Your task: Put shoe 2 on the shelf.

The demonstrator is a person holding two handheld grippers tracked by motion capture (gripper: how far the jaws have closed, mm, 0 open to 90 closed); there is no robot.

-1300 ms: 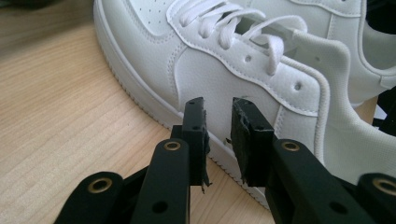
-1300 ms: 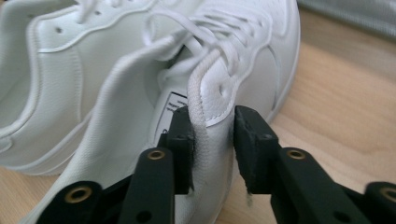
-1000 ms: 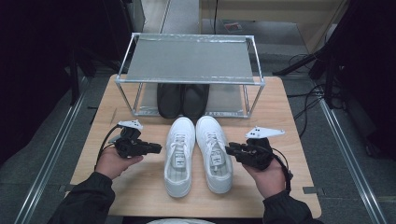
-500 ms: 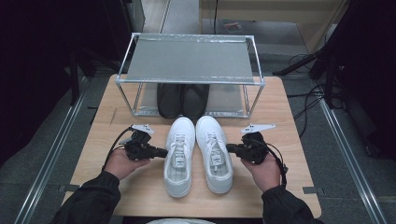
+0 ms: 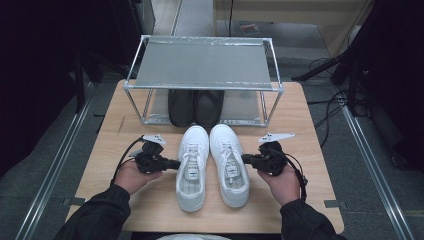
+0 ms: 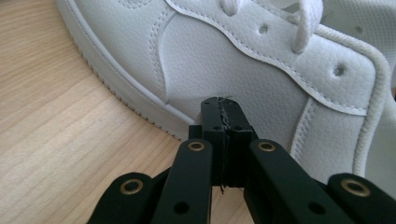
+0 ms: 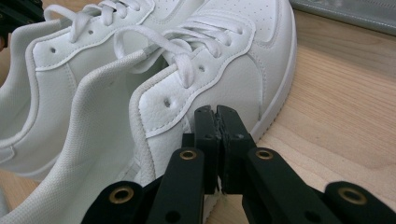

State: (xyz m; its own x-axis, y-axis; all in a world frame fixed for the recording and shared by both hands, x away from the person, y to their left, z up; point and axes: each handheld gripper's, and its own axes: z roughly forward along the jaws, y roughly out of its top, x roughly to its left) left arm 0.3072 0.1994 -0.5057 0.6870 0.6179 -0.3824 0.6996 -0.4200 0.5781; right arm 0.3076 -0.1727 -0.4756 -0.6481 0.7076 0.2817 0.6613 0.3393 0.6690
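Both forearms, in dark sleeves, come in from the near edge and angle slightly inward, each hand wrapped around the body of its tool. The left hand-held gripper [image 5: 176, 163] lies level and points toward the person's right, its jaws having just closed pad against pad with nothing between them. The right hand-held gripper [image 5: 245, 159] mirrors it, level and pointing toward the person's left, its jaws pressed together on nothing as well.

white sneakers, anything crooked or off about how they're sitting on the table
Nothing stands out. The two white sneakers sit upright, side by side, toes toward the metal rack, laces tied. A dark pair stands neatly under the rack. Each shut hand-held gripper, left and right, meets a sneaker's outer side.
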